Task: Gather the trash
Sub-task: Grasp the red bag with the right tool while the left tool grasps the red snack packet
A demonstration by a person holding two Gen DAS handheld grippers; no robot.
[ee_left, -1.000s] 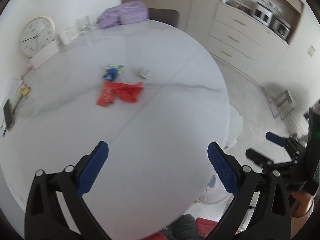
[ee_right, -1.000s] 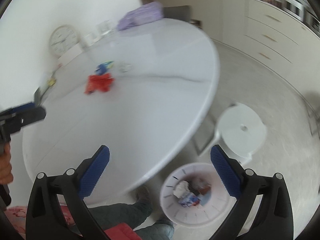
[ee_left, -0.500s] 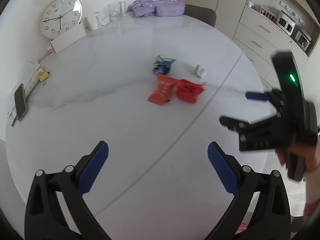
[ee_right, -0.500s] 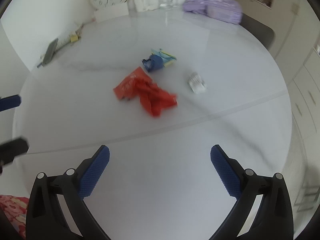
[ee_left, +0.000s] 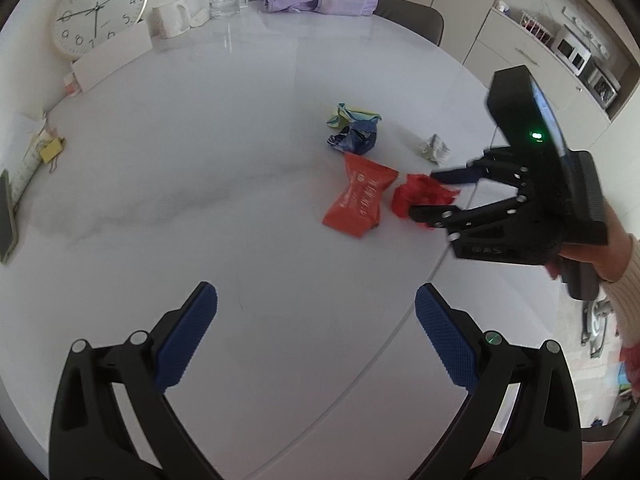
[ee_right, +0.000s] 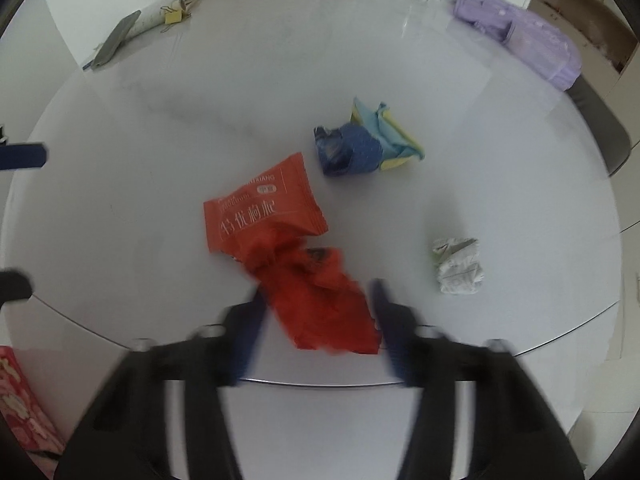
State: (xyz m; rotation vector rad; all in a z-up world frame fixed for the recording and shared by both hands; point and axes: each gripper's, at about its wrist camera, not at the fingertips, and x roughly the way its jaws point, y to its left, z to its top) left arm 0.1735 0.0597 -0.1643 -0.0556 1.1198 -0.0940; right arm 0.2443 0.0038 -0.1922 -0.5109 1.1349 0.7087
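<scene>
Left gripper (ee_left: 316, 340) hangs wide and empty over the white desk (ee_left: 200, 200). Since a second ago both cameras have swung from the floor bin to the litter, no container now in view. Right gripper (ee_right: 316, 320) is closing around the crumpled red wrapper (ee_right: 320, 300), beside the flat red packet (ee_right: 260, 208): pickup beginning.

Left gripper (ee_left: 316, 312) points steeply down, fingers spread wide; right gripper (ee_right: 318, 308) angles down, fingers closing.
</scene>
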